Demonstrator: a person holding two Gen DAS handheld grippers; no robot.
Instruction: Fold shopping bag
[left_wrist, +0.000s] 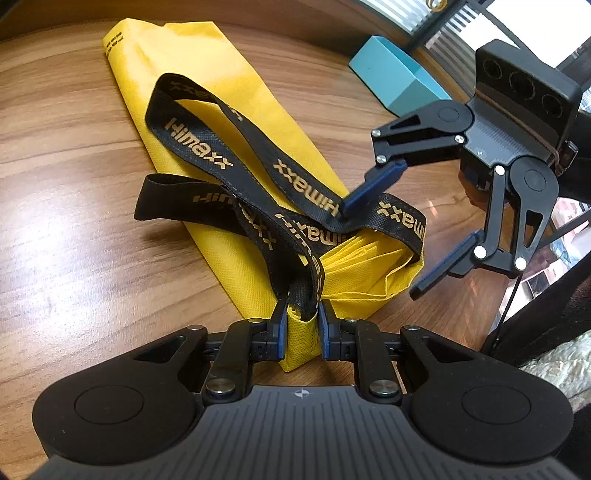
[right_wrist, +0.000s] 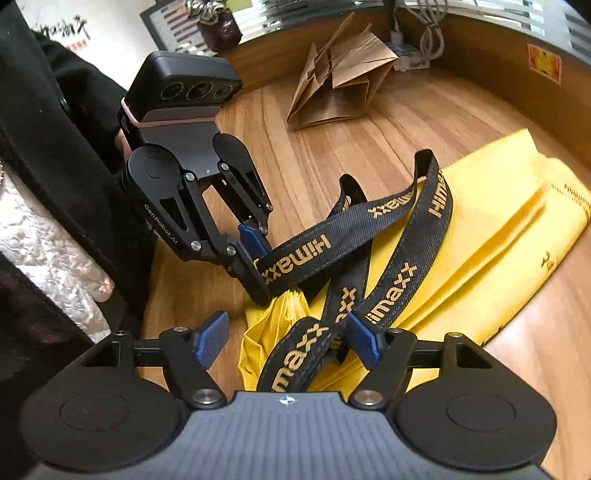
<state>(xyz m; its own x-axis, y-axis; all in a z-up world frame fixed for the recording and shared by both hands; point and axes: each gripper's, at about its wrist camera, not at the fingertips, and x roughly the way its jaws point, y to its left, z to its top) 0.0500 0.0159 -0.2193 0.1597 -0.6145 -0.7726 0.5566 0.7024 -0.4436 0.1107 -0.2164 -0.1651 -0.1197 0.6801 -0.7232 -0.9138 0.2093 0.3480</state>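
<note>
Left tongs (left_wrist: 302, 326) clenched on woven yellow bag (left_wrist: 229, 122) corner; right tongs (right_wrist: 286, 341) released over glossy black straps (right_wrist: 402, 258).

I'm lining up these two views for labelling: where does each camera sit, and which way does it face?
Left wrist: on the left tool, looking down along its fingers at the yellow shopping bag; its jaws pinch a bag corner, and the open right tool shows.
Right wrist: on the right tool, jaws open over the black handles; the left tool and a dark sleeve show.
Shared: bag, handles, wooden table.
</note>
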